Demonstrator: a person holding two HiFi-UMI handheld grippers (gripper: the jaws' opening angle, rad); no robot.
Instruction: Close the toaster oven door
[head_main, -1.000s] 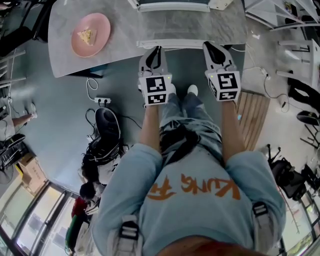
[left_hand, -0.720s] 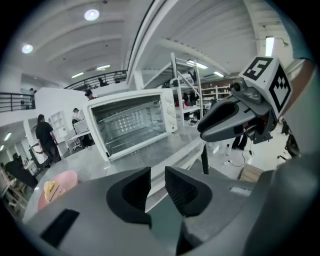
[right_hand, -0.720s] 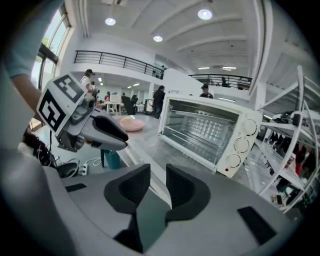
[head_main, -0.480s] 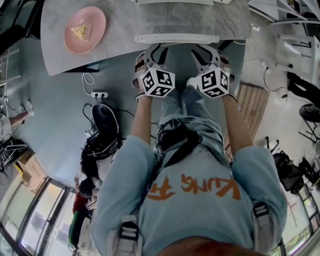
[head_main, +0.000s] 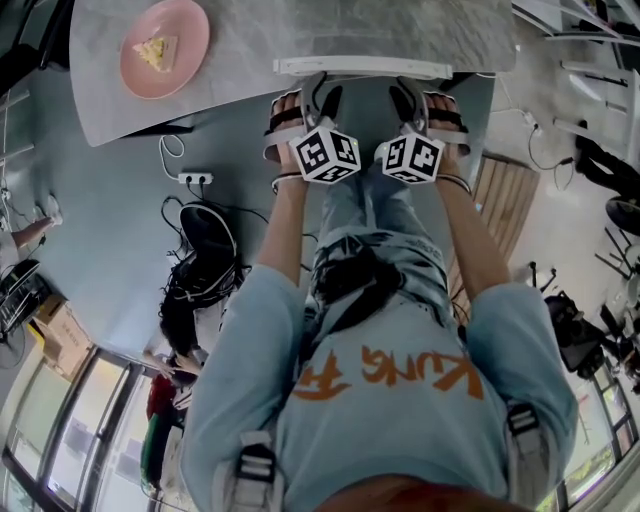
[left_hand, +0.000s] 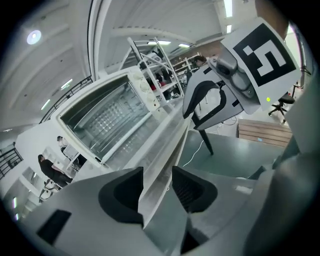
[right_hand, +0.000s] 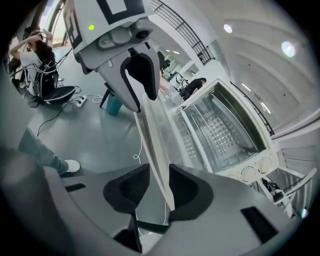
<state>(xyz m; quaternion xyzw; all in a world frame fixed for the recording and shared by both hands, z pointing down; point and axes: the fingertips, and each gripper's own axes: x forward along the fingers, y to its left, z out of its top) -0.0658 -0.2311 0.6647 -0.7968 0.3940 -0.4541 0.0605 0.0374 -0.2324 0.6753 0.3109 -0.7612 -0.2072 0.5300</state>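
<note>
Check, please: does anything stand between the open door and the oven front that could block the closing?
Nothing visible does. The door lies open and its glass is bare. The oven holds only its rack, which sits inside the cavity.

Grey floor (head_main: 110, 230) spreads below the marble bench (head_main: 250, 45); power strip (head_main: 192, 178) nearby, windows (head_main: 60, 440) well beyond.

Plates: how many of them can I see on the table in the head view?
1. The pink plate lies near the table's left end, with a piece of food on it. More could be hidden beyond the picture's top edge.
</note>
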